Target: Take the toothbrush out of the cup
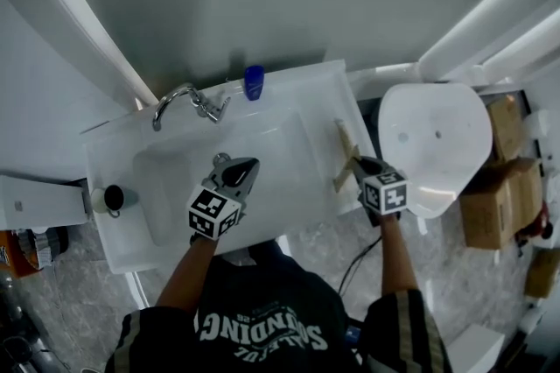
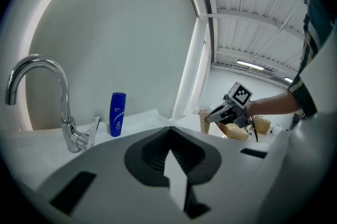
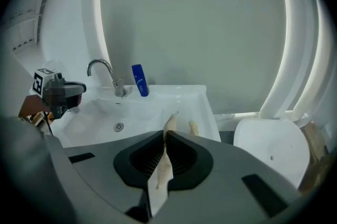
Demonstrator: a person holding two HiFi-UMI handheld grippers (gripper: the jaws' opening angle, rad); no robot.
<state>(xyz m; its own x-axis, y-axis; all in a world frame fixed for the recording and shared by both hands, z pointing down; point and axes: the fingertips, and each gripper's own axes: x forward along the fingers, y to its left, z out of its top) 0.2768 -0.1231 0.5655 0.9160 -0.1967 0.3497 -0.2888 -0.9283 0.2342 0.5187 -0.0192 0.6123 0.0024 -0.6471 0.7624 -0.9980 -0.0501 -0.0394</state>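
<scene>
A tan wooden toothbrush lies lengthwise between the jaws of my right gripper, which is shut on it above the sink's right rim. In the head view the toothbrush slants down-left from the right gripper. A second tan piece rests on the rim just beyond it. The cup, dark inside, stands on the sink's left edge, far from both grippers. My left gripper hangs over the basin, shut with nothing in it.
A chrome faucet and a blue bottle stand at the back of the white sink. A white toilet sits right of the sink, with cardboard boxes beyond it. A drain shows in the basin.
</scene>
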